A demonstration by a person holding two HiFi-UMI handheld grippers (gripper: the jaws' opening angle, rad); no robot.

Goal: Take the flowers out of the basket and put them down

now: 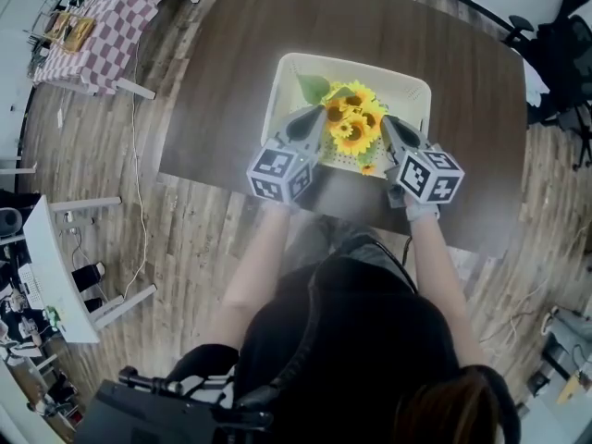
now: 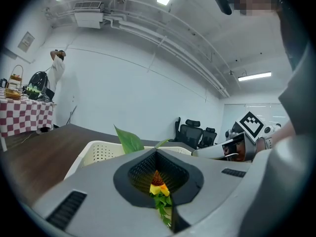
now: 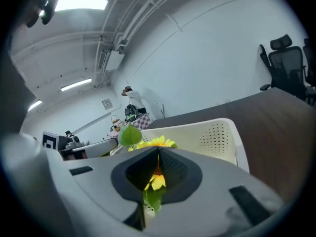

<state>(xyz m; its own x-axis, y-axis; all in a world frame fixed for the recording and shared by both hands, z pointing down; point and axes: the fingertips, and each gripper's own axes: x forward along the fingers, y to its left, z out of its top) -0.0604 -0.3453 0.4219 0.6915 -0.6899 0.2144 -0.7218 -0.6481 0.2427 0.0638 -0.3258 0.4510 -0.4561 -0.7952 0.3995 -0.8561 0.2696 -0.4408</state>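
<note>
A bunch of yellow sunflowers (image 1: 354,123) with a big green leaf (image 1: 314,88) lies in the white perforated basket (image 1: 287,72) on the dark table. My left gripper (image 1: 321,117) points at the bunch from its left and my right gripper (image 1: 386,121) from its right, both tips close against the blooms. In the left gripper view the jaws (image 2: 157,153) meet at the tip, and a bloom (image 2: 158,180) shows through the hollow behind them. The right gripper (image 3: 159,149) looks the same, with a yellow bloom (image 3: 157,180) behind its tip. I see no stem pinched between either pair of jaws.
The dark wooden table (image 1: 222,63) has bare surface around the basket. A checkered table (image 1: 111,17) stands at the far left, a white desk (image 1: 55,266) nearer left, and black office chairs (image 1: 564,54) at the right. A cable (image 1: 137,155) runs along the floor.
</note>
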